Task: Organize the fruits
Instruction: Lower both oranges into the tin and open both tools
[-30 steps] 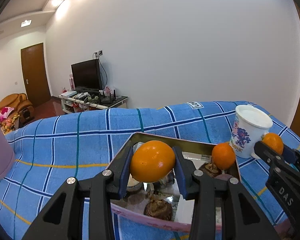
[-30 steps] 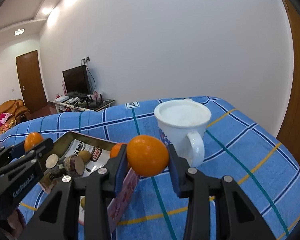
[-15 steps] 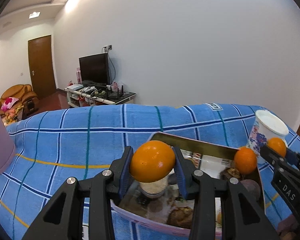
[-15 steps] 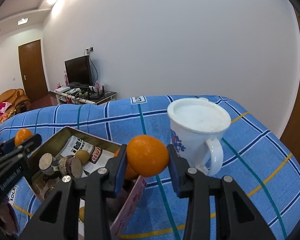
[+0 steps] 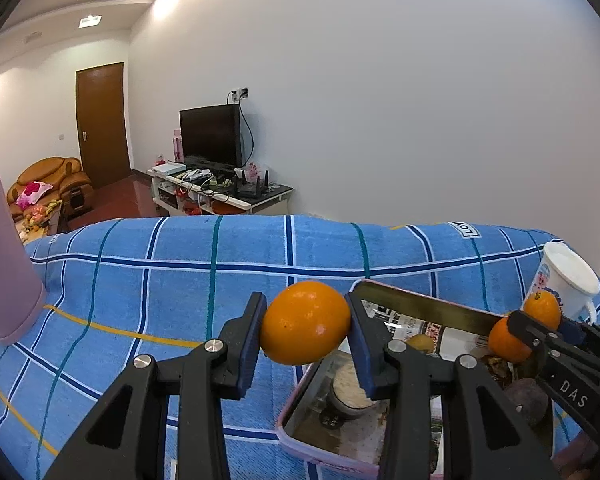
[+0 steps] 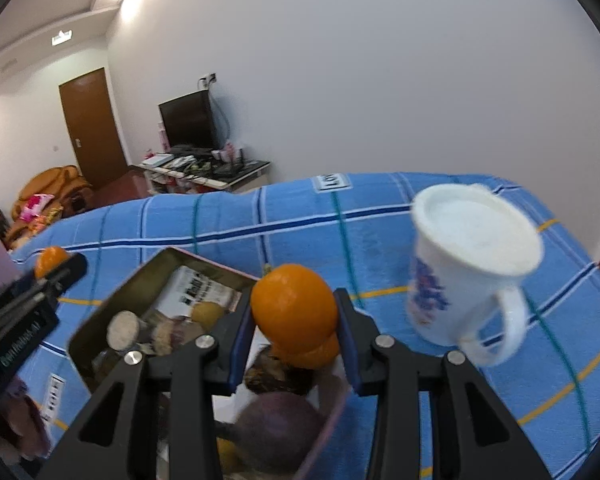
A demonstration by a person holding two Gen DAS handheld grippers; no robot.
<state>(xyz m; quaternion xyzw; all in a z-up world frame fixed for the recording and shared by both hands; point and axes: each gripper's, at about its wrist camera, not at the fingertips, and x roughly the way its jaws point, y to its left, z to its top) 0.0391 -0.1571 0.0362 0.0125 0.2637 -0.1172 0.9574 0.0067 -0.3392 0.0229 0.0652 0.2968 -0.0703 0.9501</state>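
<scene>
My left gripper is shut on an orange and holds it above the blue cloth, just left of the metal tin's left corner. My right gripper is shut on a second orange and holds it over the tin's right side. A third orange lies in the tin right under it and shows in the left wrist view. The right gripper with its orange shows at the right of the left wrist view. The left gripper's orange shows at the left of the right wrist view.
The tin holds snack packets, round brown pieces and a purple fruit. A white mug stands right of the tin on the blue checked cloth. A pink tumbler stands at the far left.
My left gripper has carried its orange left, from over the tin to beside its left corner. My right gripper has moved its orange left over the tin, and the mug sits further right.
</scene>
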